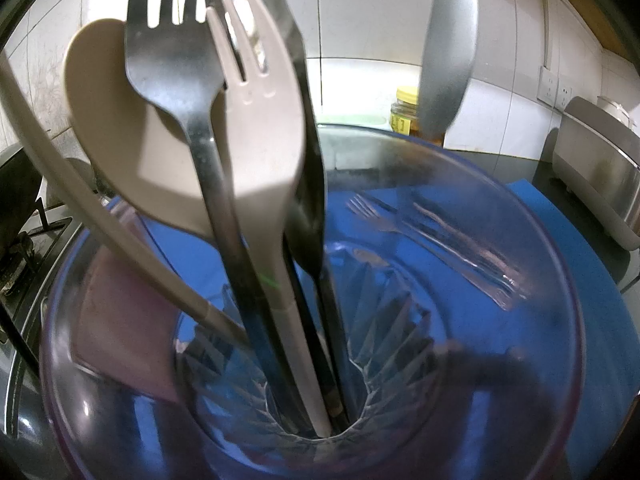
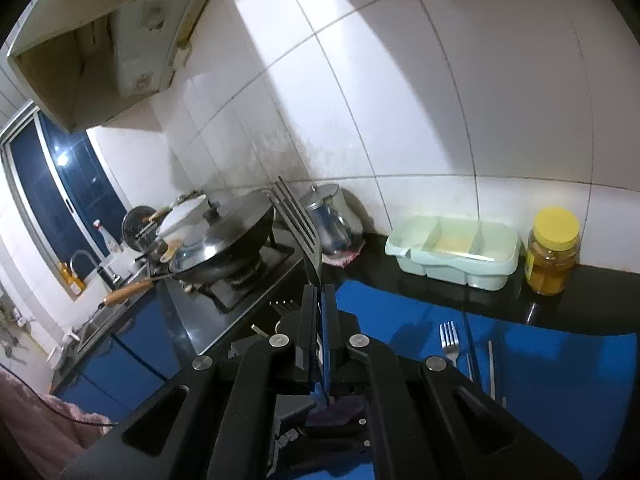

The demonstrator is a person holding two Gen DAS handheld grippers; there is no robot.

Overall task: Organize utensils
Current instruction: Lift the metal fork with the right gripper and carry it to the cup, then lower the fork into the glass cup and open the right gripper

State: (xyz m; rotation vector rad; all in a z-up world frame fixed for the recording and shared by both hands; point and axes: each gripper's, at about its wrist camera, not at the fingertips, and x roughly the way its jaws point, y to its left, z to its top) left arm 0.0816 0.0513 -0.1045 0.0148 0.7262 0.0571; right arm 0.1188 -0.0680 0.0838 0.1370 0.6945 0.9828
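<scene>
Gripping metal fork (image 2: 298,216) by handle in my right gripper (image 2: 319,300), jaws clenched, tines up and tilted left. Left gripper not visible; its view sits tight against glass cup (image 1: 500,360), so likely clamped round it. Cup already holds beige spoon (image 1: 120,120), forks, dark spoon. Another fork (image 2: 450,342) on blue mat (image 2: 560,360) right of right gripper. Risk: thin handle pivoting in jaws; crowded cup blocking entry, tipping.
</scene>
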